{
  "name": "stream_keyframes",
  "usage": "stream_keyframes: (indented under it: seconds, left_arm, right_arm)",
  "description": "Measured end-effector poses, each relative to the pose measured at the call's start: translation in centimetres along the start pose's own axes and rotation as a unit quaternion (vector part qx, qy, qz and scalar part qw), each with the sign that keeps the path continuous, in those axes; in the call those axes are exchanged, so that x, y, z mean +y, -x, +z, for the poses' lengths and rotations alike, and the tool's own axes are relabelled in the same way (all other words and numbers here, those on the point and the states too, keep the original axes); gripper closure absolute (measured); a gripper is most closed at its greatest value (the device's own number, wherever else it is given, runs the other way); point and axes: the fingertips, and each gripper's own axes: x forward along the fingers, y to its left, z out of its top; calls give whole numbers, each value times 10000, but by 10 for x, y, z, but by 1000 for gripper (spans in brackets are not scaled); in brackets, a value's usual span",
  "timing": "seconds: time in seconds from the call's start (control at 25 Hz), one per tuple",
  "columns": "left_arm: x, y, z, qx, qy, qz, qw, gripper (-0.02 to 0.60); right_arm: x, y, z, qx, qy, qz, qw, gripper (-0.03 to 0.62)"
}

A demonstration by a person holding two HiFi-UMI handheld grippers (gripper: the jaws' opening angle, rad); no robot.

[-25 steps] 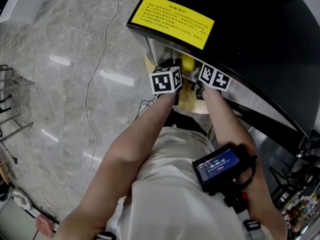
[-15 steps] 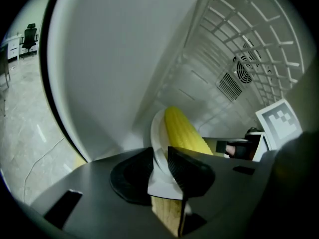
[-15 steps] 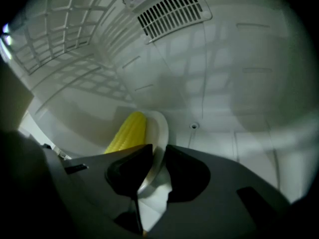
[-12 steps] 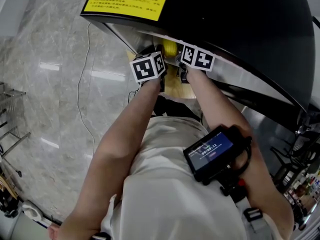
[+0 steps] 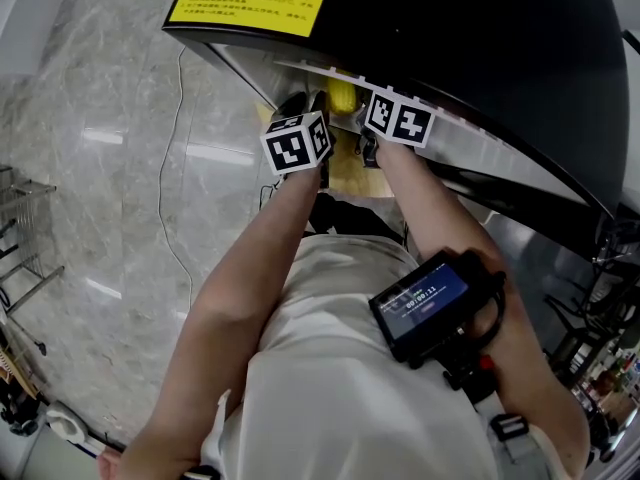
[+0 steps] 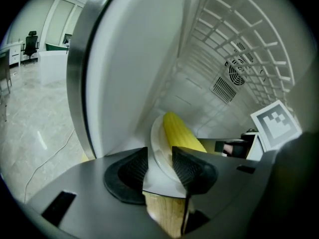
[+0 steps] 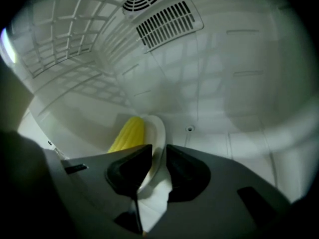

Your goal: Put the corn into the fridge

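Note:
A yellow corn cob lies on a small white plate inside the white fridge. My left gripper has the plate's rim between its jaws, which are opening; the pads look slack on the rim. On the plate's other side, my right gripper is shut on the rim, with the corn and plate just beyond its pads. In the head view both grippers reach under the fridge's black top, with the corn between them.
A wire shelf hangs above the plate, and a fan vent sits in the back wall. The fridge's grey door frame stands at the left. A wooden surface lies below the grippers. A cable runs across the marble floor.
The head view has shifted so the fridge sits higher in the picture. Both grippers stay at the fridge's opening with the plate and corn between them.

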Motion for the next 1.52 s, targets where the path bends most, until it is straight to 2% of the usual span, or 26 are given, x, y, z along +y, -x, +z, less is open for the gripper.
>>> stream_keyframes:
  seconds: [0.12,0.4,0.64,0.72,0.8,0.84,1.0,1.2,1.4,1.52]
  left_arm:
    - [0,5,-2,-38,-74,-71,9999,449]
    - [-10,16,-2,-237,-316,-537,9978,449]
    - [-8,26,-7,-149,-673,-678,9953,451]
    - [-7,31,-8,-133,-752,-717,9945,451]
    - [-7,38,-9,-117,-874,-757,9932,453]
    - [-6,42,-9,-109,-924,-764,9927,460]
    - [1,58,-14,-13,-862,-863,9925,565]
    - [13,84,-16,87,-905,-1137,9893,574]
    - [15,122,-26,85,-943,-1567,9831,574]
    - [22,143,-30,64,-1027,-1703,9800,574]
  right_arm:
    - [-1,4,2,-108,-42,1,9999,526]
    - [-5,19,6,-504,-172,-52,9986,526]
    - [-12,36,7,-806,-486,-94,9955,530]
    - [-14,42,6,-893,-539,-137,9944,573]
    - [-14,48,3,-949,-571,-168,9937,586]
    - [-13,51,1,-965,-574,-169,9935,586]
    - [-4,65,-10,-936,-559,-154,9939,586]
    - [18,81,-23,-899,-418,-21,9951,586]
    - [32,106,-41,-919,-512,56,9944,586]
    - [45,120,-47,-983,-524,155,9937,586]
